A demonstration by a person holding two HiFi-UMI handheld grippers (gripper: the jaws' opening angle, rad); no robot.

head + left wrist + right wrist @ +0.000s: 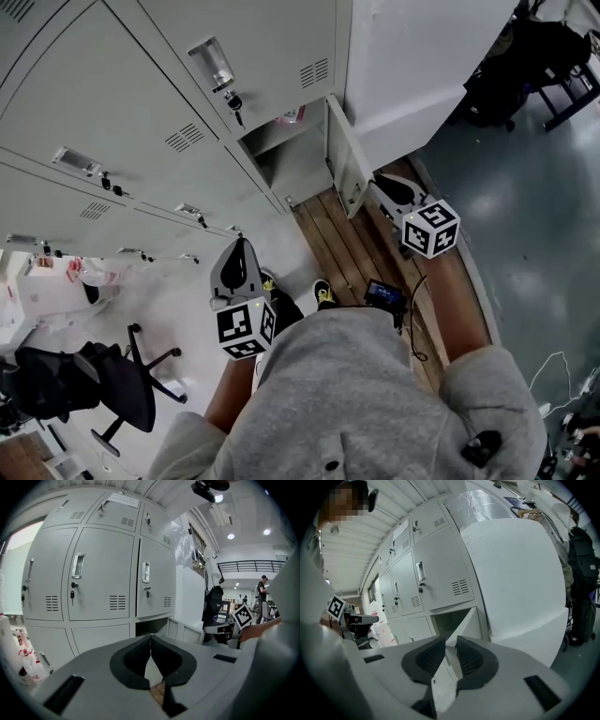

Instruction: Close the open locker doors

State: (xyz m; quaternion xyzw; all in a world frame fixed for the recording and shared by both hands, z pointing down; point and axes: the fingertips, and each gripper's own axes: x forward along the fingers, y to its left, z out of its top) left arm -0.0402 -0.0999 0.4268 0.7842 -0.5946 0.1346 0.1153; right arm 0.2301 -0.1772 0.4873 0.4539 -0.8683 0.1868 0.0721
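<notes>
lockers: bank of pale grey metal lockers [141, 112] with vent slots, recessed handles and keys in the locks; upper doors all shut
open compartment: bottom row, far right end [292, 161], beside the white wall panel [422, 56]; also seen in the left gripper view [149, 626] and the right gripper view [449, 620]
open locker door: grey metal door [341, 161] hinged on its right side, swung wide out over the brown wooden plank floor [347, 246]; visible at [185, 631] and [465, 626]
left gripper: [239, 246] jaws clenched, tips touching, nothing between them [150, 637]; held low in front of the lower lockers, well apart from the open door
right gripper: [382, 183] jaws released to a narrow gap, empty [451, 641]; just beside the door's lower outer edge, pointing at it; contact can't be told
other: black office chair [103, 384] at lower left
</notes>
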